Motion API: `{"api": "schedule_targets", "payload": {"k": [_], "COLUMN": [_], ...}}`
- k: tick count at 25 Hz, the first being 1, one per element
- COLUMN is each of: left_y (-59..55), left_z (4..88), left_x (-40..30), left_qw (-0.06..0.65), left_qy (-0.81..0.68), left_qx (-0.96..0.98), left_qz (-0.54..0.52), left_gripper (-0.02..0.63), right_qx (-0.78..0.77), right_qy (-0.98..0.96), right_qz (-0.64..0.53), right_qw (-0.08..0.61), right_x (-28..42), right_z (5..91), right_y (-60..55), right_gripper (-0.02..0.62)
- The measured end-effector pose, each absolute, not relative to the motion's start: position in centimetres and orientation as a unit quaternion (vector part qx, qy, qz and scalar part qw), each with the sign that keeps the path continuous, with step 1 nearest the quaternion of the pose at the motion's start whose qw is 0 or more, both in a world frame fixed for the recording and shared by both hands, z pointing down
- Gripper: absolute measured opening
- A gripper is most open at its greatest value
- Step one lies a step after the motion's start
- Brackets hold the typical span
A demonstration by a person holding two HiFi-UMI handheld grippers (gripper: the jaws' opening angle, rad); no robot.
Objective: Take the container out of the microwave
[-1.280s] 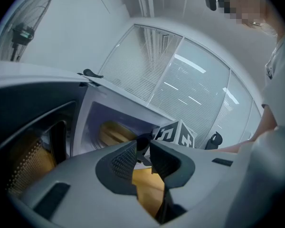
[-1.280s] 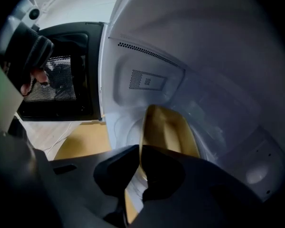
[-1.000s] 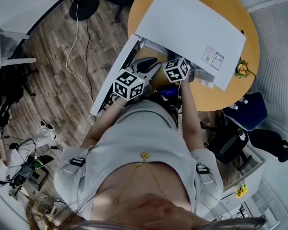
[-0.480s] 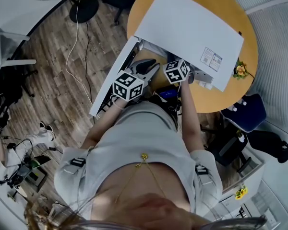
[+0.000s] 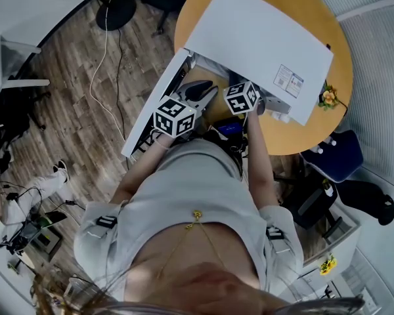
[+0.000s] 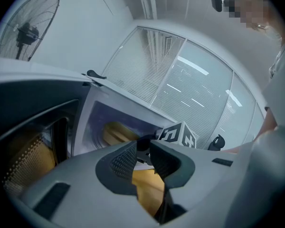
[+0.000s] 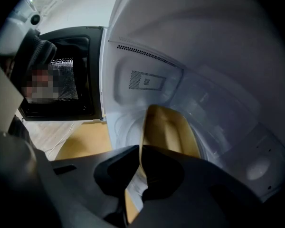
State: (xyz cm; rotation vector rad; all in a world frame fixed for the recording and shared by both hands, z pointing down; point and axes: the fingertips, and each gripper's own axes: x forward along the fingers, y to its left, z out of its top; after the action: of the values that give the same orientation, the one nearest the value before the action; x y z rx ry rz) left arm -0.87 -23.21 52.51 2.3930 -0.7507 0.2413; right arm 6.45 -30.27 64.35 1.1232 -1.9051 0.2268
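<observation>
A tan container [image 7: 168, 127] lies on the glass plate inside the white microwave [image 5: 256, 31], whose door [image 5: 151, 113] hangs open to the left. My right gripper [image 7: 138, 167] reaches into the cavity and is shut on the container's near rim, which runs as a thin edge between the pads. In the head view only its marker cube [image 5: 241, 97] shows. My left gripper [image 6: 143, 153] hovers in front of the opening with a narrow gap between its pads and nothing in it. From there I see the container [image 6: 115, 133] and the right gripper's cube [image 6: 179, 134].
The microwave stands on a round orange table [image 5: 315, 130] with a small flower pot [image 5: 329, 97] at its right edge. The dark door window [image 7: 61, 80] is on the right gripper's left. A blue chair [image 5: 338, 153] and a floor fan base [image 5: 115, 8] stand nearby.
</observation>
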Motion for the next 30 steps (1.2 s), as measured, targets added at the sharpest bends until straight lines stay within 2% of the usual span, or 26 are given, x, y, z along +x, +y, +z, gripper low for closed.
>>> {"api": "schedule_targets", "payload": {"k": [30], "left_y": [-19.4], "left_z": [53.0], "left_x": [-0.5], "left_qw": [0.304], "left_qy": [-0.305], "left_qx": [0.897], "left_qz": [0.099], "left_gripper": [0.087], "right_qx": [0.448], "right_qy": [-0.791], "right_qz": [0.060], "right_qw": [0.413], "right_x": [6.2], "right_z": [60.8], "right_y": [-24.9], "right_gripper": [0.029]}}
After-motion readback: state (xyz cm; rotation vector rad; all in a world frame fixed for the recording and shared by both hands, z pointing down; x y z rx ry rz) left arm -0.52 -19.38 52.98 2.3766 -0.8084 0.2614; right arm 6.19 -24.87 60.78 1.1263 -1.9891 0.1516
